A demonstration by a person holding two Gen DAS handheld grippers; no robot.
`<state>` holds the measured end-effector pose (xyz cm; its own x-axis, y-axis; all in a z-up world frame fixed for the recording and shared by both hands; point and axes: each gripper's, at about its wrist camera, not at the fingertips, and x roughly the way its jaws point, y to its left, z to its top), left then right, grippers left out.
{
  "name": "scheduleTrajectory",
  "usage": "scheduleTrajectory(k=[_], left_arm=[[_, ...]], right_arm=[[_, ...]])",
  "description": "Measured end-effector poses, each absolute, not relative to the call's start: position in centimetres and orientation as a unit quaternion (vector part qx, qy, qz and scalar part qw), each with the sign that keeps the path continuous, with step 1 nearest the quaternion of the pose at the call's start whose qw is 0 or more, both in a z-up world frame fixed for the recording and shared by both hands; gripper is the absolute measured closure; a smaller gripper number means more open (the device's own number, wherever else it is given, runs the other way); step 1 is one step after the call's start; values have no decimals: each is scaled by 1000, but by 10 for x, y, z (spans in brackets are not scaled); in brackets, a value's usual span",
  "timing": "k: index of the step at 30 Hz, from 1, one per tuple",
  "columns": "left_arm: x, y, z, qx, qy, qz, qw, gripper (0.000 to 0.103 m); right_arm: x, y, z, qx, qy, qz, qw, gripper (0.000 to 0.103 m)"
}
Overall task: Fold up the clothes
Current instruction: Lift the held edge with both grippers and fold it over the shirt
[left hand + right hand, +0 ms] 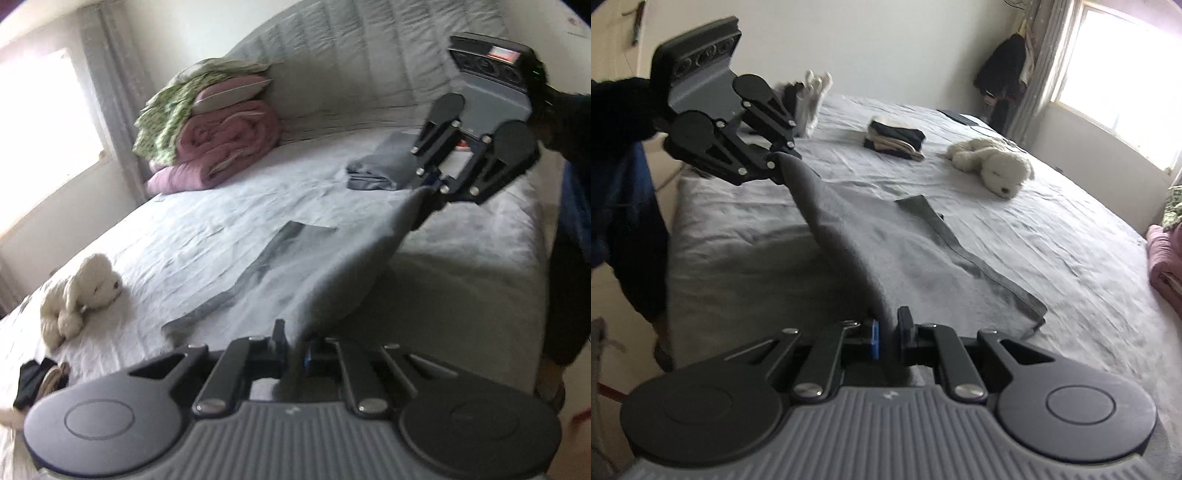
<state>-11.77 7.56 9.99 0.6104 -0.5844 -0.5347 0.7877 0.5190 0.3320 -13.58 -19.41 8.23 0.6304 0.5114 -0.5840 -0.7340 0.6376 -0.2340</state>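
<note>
A grey garment (332, 266) lies partly spread on the bed sheet (184, 236), its near edge lifted and stretched taut between both grippers. My left gripper (293, 343) is shut on one corner of that edge at the bottom of the left wrist view. My right gripper (432, 188) pinches the other corner at the upper right. In the right wrist view the right gripper (888, 332) is shut on the garment (886, 251), and the left gripper (779, 162) holds the far corner at the upper left.
A folded grey cloth (376, 170) rests near the headboard beside a pink quilt (225, 144) and a green patterned blanket (166, 110). A white plush dog (993, 162) and a pile of dark clothes (894, 140) lie on the bed. A person's dark sleeve (569, 122) is at the bed's edge.
</note>
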Motion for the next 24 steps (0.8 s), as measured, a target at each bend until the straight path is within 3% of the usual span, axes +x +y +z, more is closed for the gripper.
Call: scheduleTrajectory(k=[10,24], left_arm=[[-137,84,90,287,203,-507,787,95],[-61,71,101,159,275,-401,859,95]], right_arm=[[-151,-199,86,-224,274,407,842,93],[-100,-196,97,-225,242,334,883,93]])
